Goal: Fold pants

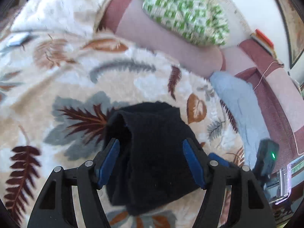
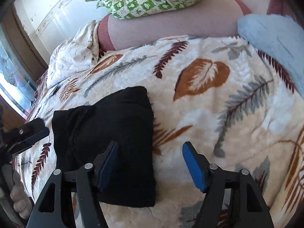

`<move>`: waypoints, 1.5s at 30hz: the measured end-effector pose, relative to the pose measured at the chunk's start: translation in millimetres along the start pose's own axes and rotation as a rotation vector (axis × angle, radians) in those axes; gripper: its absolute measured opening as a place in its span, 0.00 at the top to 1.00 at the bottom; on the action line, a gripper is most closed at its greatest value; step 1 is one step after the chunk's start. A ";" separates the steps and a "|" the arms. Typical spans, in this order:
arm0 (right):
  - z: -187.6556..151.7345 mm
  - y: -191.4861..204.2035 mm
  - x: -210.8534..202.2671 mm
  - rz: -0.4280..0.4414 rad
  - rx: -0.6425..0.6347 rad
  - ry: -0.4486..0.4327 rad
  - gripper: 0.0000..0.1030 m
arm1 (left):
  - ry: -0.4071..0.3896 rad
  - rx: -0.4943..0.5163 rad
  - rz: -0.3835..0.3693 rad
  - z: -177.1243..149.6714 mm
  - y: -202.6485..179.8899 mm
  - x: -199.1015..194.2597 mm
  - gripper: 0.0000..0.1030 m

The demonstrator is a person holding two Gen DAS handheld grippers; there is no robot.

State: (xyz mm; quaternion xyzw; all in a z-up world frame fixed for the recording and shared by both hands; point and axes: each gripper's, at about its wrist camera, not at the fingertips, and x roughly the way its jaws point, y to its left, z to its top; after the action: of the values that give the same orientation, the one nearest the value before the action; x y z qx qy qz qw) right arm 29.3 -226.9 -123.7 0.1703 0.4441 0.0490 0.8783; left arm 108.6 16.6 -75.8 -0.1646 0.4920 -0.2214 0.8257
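Both wrist views look steeply down, close over the black pants (image 1: 152,152) on the blanket (image 2: 209,114).

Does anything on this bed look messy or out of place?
Mostly tidy. The black pants lie folded into a compact bundle on the leaf-patterned blanket. In the left view, their far end stands slightly raised and open rather than flat. Nothing is spilled or damaged.

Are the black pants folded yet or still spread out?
Folded. The black pants lie as a compact, layered rectangle on the leaf-print blanket, no legs trailing out; the left wrist view shows stacked edges.
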 end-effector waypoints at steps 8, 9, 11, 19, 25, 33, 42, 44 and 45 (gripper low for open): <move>4.0 -5.6 -8.1 0.113 0.035 -0.017 0.33 | 0.062 -0.107 -0.023 -9.2 30.1 22.6 0.33; 7.4 -6.9 -8.1 0.123 0.037 -0.018 0.30 | 0.055 -0.112 -0.049 -13.5 32.2 15.4 0.33; 17.1 -10.9 -4.9 0.151 0.047 -0.005 0.28 | 0.036 -0.120 -0.066 -22.8 39.8 2.2 0.32; 34.9 -22.6 25.6 0.221 0.118 0.064 0.26 | 0.033 -0.130 -0.124 -48.9 57.3 -0.2 0.31; 35.5 -20.7 46.5 0.276 0.137 0.125 0.23 | 0.067 -0.144 -0.204 -58.7 49.6 20.8 0.21; 40.1 -22.3 77.2 0.364 0.183 0.218 0.15 | 0.058 -0.103 -0.210 -47.8 31.4 37.5 0.01; 37.1 13.9 60.4 0.315 0.071 0.185 0.61 | 0.061 0.017 -0.094 -44.8 13.5 32.9 0.54; 39.3 19.2 48.7 0.322 0.065 0.157 0.66 | 0.051 0.022 -0.101 -41.4 11.6 27.2 0.55; 40.9 21.8 43.5 0.329 0.067 0.144 0.68 | 0.046 0.036 -0.094 -39.7 8.4 25.3 0.55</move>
State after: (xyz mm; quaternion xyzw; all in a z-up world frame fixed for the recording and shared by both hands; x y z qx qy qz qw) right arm 89.5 -206.6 -127.0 0.2658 0.4736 0.1891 0.8181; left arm 85.7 8.2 -116.9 -0.1674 0.4987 -0.2724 0.8056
